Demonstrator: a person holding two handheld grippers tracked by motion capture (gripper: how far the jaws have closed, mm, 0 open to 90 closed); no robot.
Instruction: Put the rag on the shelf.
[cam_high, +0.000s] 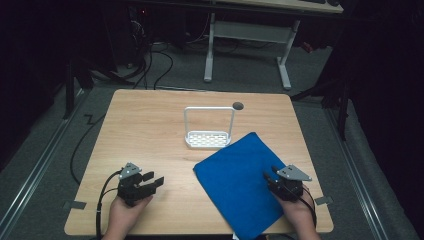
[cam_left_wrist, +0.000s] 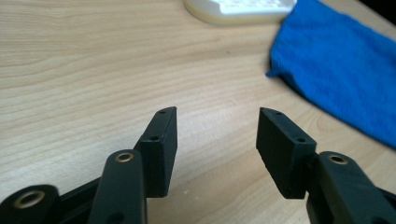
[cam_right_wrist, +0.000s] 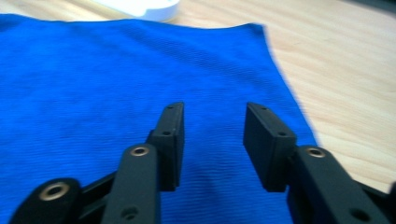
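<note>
While my forearms come in from the near edge, the wooden table (cam_high: 150, 130) spreads out in front of me, its pale grain bare over most of the left half. Beyond it, on the grey floor, stand the white legs of another desk (cam_high: 247, 45), with dark cables trailing beside them.

Next in size is the blue towel (cam_high: 240, 180), lying flat on the right half of the table and turned at an angle, so one corner points toward the middle of the table and its near edge hangs over the table's front. Its far corner lies just beside the white wire rack (cam_high: 209, 130), which stands upright near the table's centre with its slotted base on the wood and its handle loop rising above. A small dark round hole (cam_high: 238, 105) sits in the tabletop just behind the rack's right post.

My right tool (cam_right_wrist: 214, 140) is over the towel's right edge; in the right gripper view its two black jaws stand partly apart above the blue cloth, with nothing pinched between them. I cannot tell whether the tips touch the fabric.

My left tool (cam_left_wrist: 217, 144) is over bare wood at the near left, well apart from the towel. Its jaws are spread wide and empty, pointing toward the towel's left corner and the rack's base.
</note>
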